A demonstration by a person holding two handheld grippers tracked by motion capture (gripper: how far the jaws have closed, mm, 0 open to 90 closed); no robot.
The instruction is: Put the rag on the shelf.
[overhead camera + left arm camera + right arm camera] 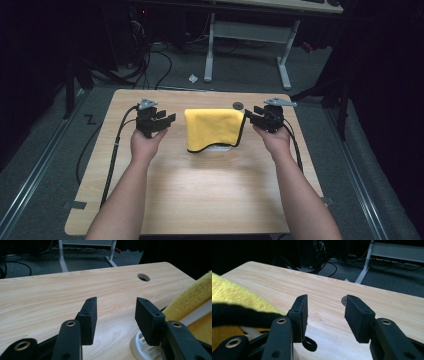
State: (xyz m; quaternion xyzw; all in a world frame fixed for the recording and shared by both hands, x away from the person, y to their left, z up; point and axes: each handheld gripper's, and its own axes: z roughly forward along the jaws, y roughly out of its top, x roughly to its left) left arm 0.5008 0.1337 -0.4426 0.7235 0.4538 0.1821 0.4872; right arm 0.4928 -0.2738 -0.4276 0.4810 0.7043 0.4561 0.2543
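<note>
Yellow cloth (214, 129), black-edged, folded, draped over white object (219, 147) mid-table, toward far edge. Left gripper (161, 120) just left of cloth, jaws apart, nothing between, bare wood under them. Right gripper (253, 118) at cloth's right edge, jaws apart, empty; touching cloth or not: can't tell. Table (200, 190) light wood; round hole (238, 105) just beyond cloth's far right corner.
</note>
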